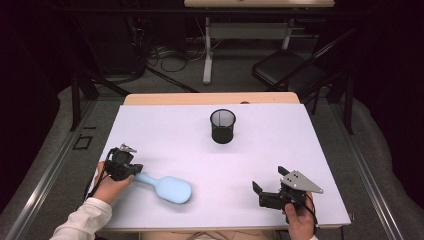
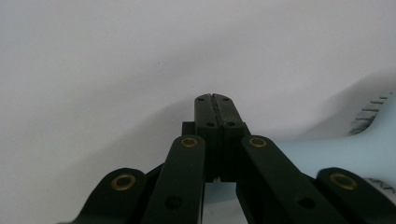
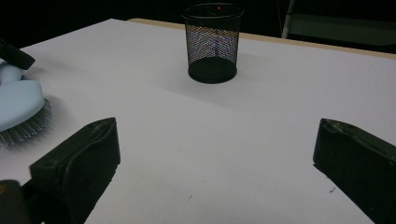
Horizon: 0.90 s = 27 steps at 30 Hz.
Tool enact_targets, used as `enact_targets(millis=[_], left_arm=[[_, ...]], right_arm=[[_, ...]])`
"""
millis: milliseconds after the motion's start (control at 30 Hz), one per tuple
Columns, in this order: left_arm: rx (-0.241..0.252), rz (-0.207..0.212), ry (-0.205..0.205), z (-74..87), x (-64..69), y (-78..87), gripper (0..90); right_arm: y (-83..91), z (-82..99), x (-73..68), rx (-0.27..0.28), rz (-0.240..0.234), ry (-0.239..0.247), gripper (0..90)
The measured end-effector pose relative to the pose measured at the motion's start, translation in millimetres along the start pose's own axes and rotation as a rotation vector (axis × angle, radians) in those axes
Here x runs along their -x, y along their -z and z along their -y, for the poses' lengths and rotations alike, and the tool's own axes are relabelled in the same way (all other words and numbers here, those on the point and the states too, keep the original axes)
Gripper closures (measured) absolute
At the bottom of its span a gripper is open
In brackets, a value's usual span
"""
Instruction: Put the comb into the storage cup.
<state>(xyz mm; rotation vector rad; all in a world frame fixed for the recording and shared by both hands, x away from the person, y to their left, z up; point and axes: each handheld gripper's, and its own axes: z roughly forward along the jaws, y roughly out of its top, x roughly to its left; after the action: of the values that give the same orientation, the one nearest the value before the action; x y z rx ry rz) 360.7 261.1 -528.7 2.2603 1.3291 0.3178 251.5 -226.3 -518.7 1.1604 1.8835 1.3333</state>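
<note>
White tabletop (image 1: 165, 132) bears brush (image 1: 167, 187) and mesh cup (image 1: 222, 126); dim room behind.

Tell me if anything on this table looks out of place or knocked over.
Nothing stands out. The mesh cup stands upright, and the light blue hairbrush lies bristles down with the left gripper at its handle.

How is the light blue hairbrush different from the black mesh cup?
The light blue hairbrush lies flat on the white table; the black wire-mesh cup stands upright. The brush looks solid and smooth, with bristles facing down; the cup is see-through mesh, open on top. The left gripper is at the brush's handle, jaws shut; the cup stands alone, away from both grippers. Both rest on the same table.
</note>
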Motion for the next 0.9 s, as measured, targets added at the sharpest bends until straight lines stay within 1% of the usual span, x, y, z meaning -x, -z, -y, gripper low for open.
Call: enact_targets(millis=[67, 167, 400, 533, 600, 667, 900], left_arm=[[0.001, 0.001, 0.003, 1.7, 0.2, 0.9, 90.0], [0.002, -0.001, -0.003, 3.5, 0.3, 2.3, 90.0], [0.006, 0.005, -0.004, 9.4, 2.0, 5.5, 90.0], [0.007, 0.005, -0.003, 12.7, 3.8, 7.2, 90.0], [0.006, 0.006, -0.010, 14.5, 4.0, 8.3, 90.0], [0.010, 0.009, -0.001, 16.1, 4.8, 8.9, 90.0], [0.010, 0.012, -0.010, 21.8, 5.9, 12.2, 90.0]], right_arm=[[-0.1, 0.0, 0.1, 0.000, 0.001, 0.003, 0.4], [-0.1, 0.0, 0.2, 0.001, 0.001, 0.005, 0.4], [-0.1, 0.1, 0.1, 0.002, 0.000, -0.004, 0.4], [0.0, 0.1, 0.1, -0.001, 0.000, 0.001, 0.4], [-0.2, 0.1, 0.1, -0.002, 0.000, 0.003, 0.4], [-0.3, 0.2, 0.1, -0.002, 0.001, 0.003, 0.4], [-1.0, 0.5, -0.1, -0.001, 0.000, 0.002, 0.4]])
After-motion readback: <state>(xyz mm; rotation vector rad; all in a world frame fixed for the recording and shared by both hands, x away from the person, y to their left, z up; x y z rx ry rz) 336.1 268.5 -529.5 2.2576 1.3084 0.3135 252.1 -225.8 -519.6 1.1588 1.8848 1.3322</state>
